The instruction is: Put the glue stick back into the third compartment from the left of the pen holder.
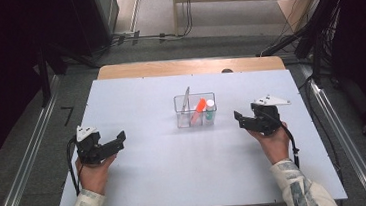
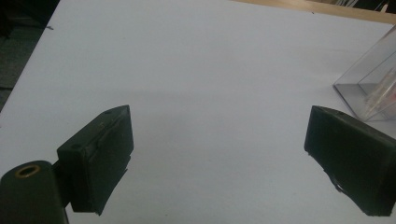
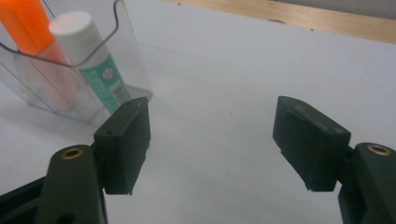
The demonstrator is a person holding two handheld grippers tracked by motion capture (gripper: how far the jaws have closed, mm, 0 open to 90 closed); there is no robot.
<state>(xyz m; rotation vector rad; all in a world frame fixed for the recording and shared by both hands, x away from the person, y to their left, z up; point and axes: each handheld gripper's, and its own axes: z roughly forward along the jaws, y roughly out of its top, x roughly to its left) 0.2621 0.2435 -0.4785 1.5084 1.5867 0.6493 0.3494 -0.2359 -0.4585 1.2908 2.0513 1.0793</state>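
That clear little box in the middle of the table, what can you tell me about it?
The clear box looks like thin see-through plastic, open at the top, with inner walls splitting it into compartments. It stands upright near the middle of the white table. Inside lean an orange marker, a white-capped tube with a green label and a thin grey item too small to name. The right gripper sits just beside it with jaws apart, holding nothing; whether it touches the box is unclear.
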